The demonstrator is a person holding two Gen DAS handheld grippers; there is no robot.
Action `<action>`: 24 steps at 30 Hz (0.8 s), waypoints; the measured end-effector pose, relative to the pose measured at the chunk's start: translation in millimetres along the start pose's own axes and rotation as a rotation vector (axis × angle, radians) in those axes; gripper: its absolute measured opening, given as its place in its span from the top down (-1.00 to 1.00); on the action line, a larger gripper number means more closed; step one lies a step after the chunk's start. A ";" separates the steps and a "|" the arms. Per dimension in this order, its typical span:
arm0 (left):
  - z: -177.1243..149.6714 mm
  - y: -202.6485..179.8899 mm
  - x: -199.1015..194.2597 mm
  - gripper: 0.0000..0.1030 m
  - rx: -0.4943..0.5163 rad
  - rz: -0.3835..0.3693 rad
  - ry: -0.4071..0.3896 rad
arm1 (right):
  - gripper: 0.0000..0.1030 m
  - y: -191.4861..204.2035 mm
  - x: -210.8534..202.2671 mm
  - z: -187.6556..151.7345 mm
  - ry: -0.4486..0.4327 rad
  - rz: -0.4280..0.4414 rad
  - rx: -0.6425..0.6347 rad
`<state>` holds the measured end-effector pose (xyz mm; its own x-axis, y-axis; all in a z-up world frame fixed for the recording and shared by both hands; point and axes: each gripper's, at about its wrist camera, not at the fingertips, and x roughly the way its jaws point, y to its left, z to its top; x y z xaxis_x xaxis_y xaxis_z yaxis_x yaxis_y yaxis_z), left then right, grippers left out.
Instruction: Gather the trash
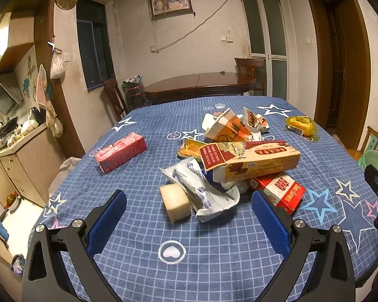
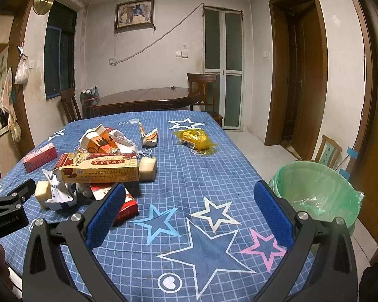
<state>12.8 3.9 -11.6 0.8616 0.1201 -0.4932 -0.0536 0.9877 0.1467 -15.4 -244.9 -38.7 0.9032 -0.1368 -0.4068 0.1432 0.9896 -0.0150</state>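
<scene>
The sponge (image 1: 175, 202) lies just ahead of the left hand-held gripper (image 1: 189, 211), nearer than the right hand-held gripper (image 2: 189, 209); both are spread wide, empty.

The long yellow box (image 1: 249, 159) hides most of the red carton (image 1: 281, 192) beneath it.

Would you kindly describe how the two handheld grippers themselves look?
Both the left gripper and right gripper have black angular frames with silver round bolts and blue textured finger pads. The left gripper's body bears pale "GenRobot.AI" lettering in the right wrist view.
</scene>
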 end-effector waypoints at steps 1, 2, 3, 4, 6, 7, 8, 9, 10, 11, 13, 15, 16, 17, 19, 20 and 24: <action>2.0 0.5 -0.5 -0.92 0.000 0.007 -0.007 | -0.91 0.5 -0.2 1.3 -0.006 -0.001 -0.005; 7.0 3.3 -3.2 -0.92 -0.005 0.014 -0.019 | -0.91 1.6 -0.8 3.4 -0.011 -0.004 -0.010; 12.5 6.3 -6.2 -0.92 -0.011 0.015 -0.030 | -0.91 1.9 -3.0 6.1 -0.027 -0.009 -0.017; 19.9 9.6 -10.9 -0.92 -0.019 0.017 -0.048 | -0.91 2.8 -4.4 8.4 -0.037 -0.011 -0.020; 34.2 13.2 -23.2 -0.92 -0.023 0.033 -0.098 | -0.91 4.9 -7.2 13.6 -0.057 -0.011 -0.029; 41.9 14.6 -31.4 -0.92 -0.023 0.043 -0.131 | -0.91 6.5 -9.0 15.6 -0.069 -0.011 -0.038; 48.2 15.5 -39.1 -0.92 -0.025 0.048 -0.159 | -0.91 8.6 -10.6 17.4 -0.078 -0.014 -0.051; 53.5 16.1 -45.9 -0.92 -0.026 0.049 -0.182 | -0.91 11.5 -11.7 19.3 -0.086 -0.017 -0.062; 58.7 16.4 -52.1 -0.92 -0.027 0.050 -0.203 | -0.91 14.2 -13.0 19.9 -0.098 -0.019 -0.075; 64.0 17.6 -58.8 -0.92 -0.030 0.049 -0.225 | -0.91 17.3 -14.2 20.7 -0.111 -0.019 -0.088; 72.8 18.8 -69.2 -0.92 -0.038 0.048 -0.257 | -0.91 22.9 -15.9 22.5 -0.131 -0.011 -0.108; 81.6 18.1 -74.8 -0.92 -0.044 0.051 -0.276 | -0.91 29.3 -16.4 23.1 -0.147 0.001 -0.136; 83.7 17.4 -77.4 -0.92 -0.046 0.055 -0.287 | -0.91 32.5 -15.6 23.2 -0.150 0.005 -0.151; 86.6 16.5 -80.8 -0.92 -0.044 0.059 -0.295 | -0.91 35.1 -14.9 23.4 -0.151 0.007 -0.161; 90.3 14.9 -86.3 -0.92 -0.040 0.067 -0.307 | -0.91 40.3 -11.7 24.1 -0.147 0.010 -0.177; 91.3 14.3 -88.0 -0.92 -0.039 0.073 -0.312 | -0.91 41.2 -10.5 24.1 -0.144 0.012 -0.178; 95.4 14.1 -88.3 -0.92 -0.051 0.088 -0.313 | -0.91 44.5 -4.1 24.6 -0.127 0.019 -0.176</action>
<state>-15.9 -2.3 115.7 0.9655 0.1763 -0.1918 -0.1531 0.9796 0.1301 -2.8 -201.4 -15.2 0.9505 -0.1119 -0.2900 0.0632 0.9830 -0.1724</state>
